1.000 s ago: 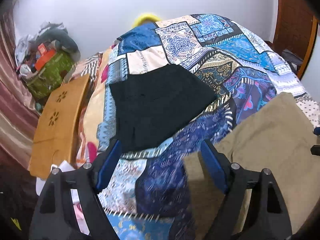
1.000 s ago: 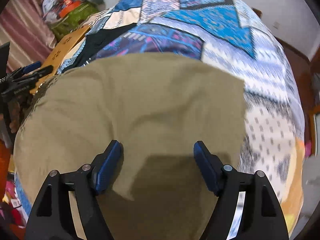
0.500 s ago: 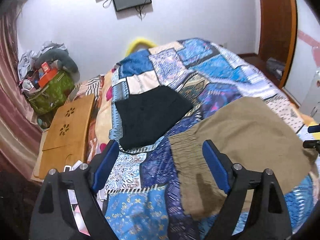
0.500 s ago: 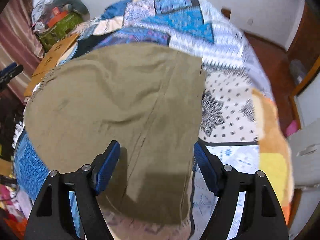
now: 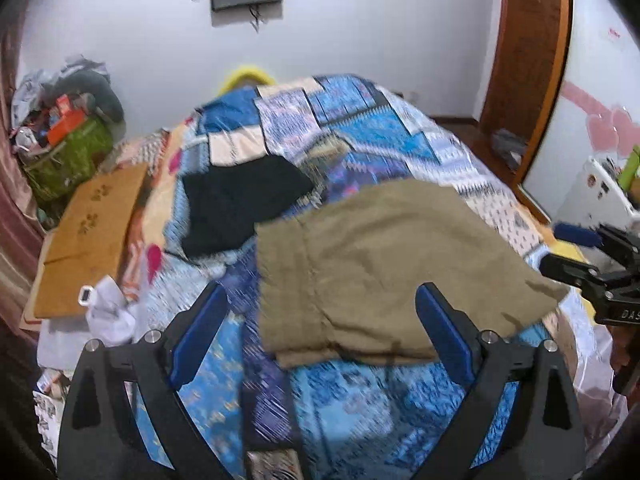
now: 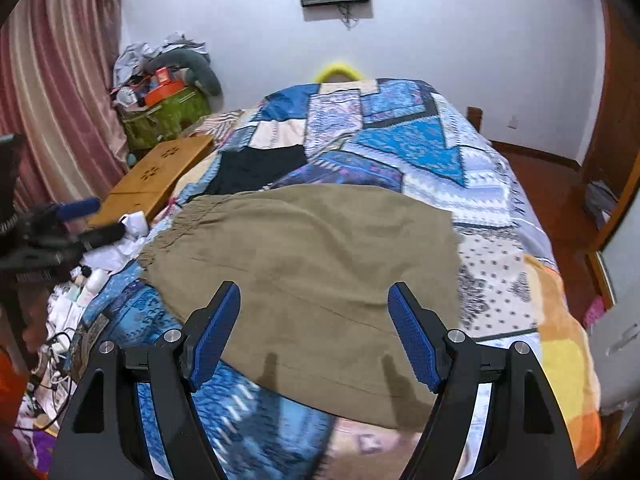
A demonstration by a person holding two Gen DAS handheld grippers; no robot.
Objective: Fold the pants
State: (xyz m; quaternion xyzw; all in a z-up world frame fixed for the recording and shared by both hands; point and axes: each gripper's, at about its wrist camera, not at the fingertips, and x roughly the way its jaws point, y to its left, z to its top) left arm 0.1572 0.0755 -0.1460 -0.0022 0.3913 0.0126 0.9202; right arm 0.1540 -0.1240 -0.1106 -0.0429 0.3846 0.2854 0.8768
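Grippers both stand wide open, holding nothing. The left gripper (image 5: 320,328) hovers above the near edge of the khaki pants (image 5: 384,264), blue pads spread to either side of the cloth without touching it. The right gripper (image 6: 314,332) hangs likewise over the pants' near hem, casting finger shadows on the fabric. The pants lie folded flat on the patchwork bedspread (image 6: 420,148), elastic waistband toward the wooden lap table (image 6: 156,172). Beyond the pants, farther up the bedspread, lies a folded black garment (image 5: 240,204).
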